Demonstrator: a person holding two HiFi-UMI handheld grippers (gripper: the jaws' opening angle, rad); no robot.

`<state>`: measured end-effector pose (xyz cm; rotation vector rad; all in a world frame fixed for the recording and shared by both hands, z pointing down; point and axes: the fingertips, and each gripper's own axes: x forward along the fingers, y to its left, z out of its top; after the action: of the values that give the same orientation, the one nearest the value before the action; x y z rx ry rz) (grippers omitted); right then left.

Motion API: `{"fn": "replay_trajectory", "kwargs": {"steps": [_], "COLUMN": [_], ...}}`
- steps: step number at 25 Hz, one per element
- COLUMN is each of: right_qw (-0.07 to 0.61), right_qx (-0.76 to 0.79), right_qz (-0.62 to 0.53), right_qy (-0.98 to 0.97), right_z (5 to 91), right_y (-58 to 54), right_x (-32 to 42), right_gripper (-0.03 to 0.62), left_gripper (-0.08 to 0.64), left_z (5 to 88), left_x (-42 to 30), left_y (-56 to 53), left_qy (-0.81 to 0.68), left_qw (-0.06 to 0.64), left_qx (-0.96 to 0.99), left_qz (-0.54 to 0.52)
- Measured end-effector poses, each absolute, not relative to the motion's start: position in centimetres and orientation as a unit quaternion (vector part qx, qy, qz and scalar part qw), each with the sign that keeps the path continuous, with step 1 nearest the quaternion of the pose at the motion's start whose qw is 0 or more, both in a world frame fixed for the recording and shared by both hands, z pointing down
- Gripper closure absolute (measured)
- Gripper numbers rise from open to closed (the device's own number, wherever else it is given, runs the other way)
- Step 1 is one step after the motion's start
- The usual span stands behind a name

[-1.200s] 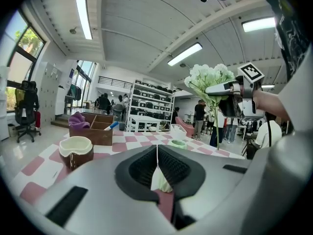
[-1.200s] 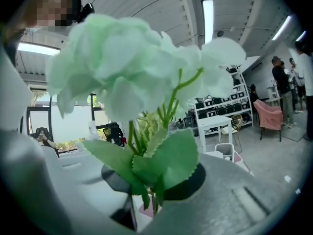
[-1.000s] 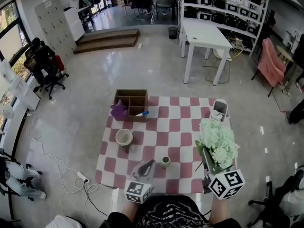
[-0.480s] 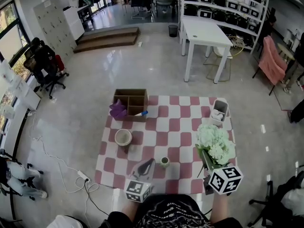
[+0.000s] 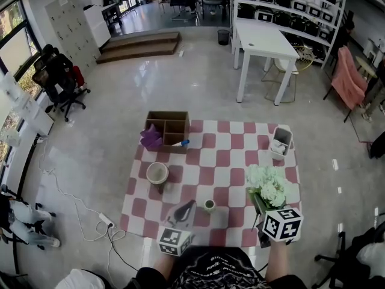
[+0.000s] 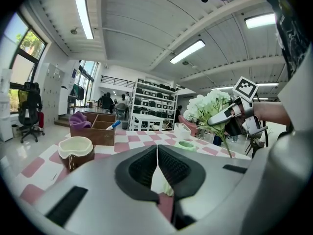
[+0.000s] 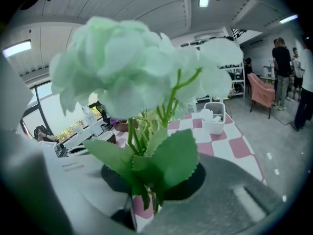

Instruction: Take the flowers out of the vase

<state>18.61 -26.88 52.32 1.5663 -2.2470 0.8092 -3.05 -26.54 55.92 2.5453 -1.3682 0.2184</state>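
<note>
The right tool [image 7: 146,207] is clamped on the stems of the pale flowers [image 5: 269,185], held over the checkered desk's [image 5: 222,179] right front corner. Leaves hide its pads, and the blooms blur up close. The left tool [image 6: 157,163] is closed on nothing.

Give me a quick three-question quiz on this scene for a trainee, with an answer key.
1. True or false: the right claw grips the flowers.
2. What sits in the wooden box? A) a purple item B) the flowers C) a red ball
3. Fill in: the left claw has its jaws ____, with nothing between them.
Key: 1 true; 2 A; 3 shut.
</note>
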Motion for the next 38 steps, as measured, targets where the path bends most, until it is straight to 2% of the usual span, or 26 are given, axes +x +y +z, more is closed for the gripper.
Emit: {"fn": "replay_trajectory", "kwargs": {"steps": [10, 25, 38], "right_qw": [0.170, 0.214, 0.241], "right_qx": [0.522, 0.525, 0.543], "right_qz": [0.328, 0.342, 0.286], "right_qy": [-0.769, -0.749, -0.752], "right_z": [56.4, 61.2, 64.3], "right_y": [-26.6, -26.8, -26.3], "right_x": [18.9, 19.8, 20.4], "right_gripper": [0.493, 0.488, 0.478], "left_gripper": [0.546, 0.546, 0.546], "left_z": [55.9, 56.0, 55.5], "left_x": [-3.3, -3.7, -3.5], "left_y": [-26.7, -26.8, -26.7], "left_qy": [-0.478, -0.490, -0.490], "left_qw": [0.123, 0.127, 0.113], "left_qx": [0.867, 0.859, 0.861], "left_qz": [0.072, 0.074, 0.080]}}
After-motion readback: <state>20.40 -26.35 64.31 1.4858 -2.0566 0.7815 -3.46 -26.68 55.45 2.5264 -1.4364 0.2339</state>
